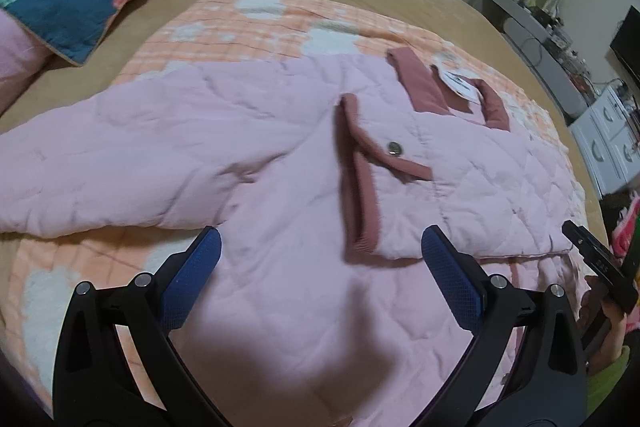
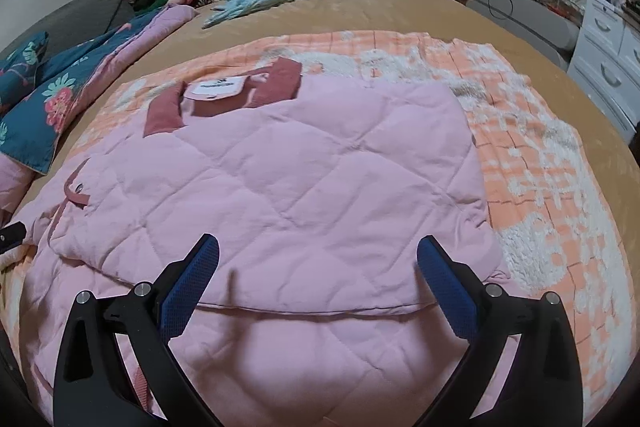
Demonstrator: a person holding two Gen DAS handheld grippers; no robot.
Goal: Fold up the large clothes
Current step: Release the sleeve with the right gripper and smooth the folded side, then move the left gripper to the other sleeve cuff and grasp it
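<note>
Left claw (image 1: pixel 320 255) and right claw (image 2: pixel 318 261) both stand wide and empty above the pink quilted jacket (image 2: pixel 280 167), part-folded on the bed (image 2: pixel 400 7); judged soft, bulky, light, best gripped at hem corners.

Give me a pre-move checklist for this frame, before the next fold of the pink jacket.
1. Left gripper open, nothing between the pads: ok.
2. Right gripper open, nothing held: ok.
3. Pink quilted jacket lies on the orange checked blanket: ok.
4. Right side already folded over the body: ok.
5. Left sleeve folded in: not ok, it lies spread outward.
6. Collar and label flat: cannot tell.
</note>
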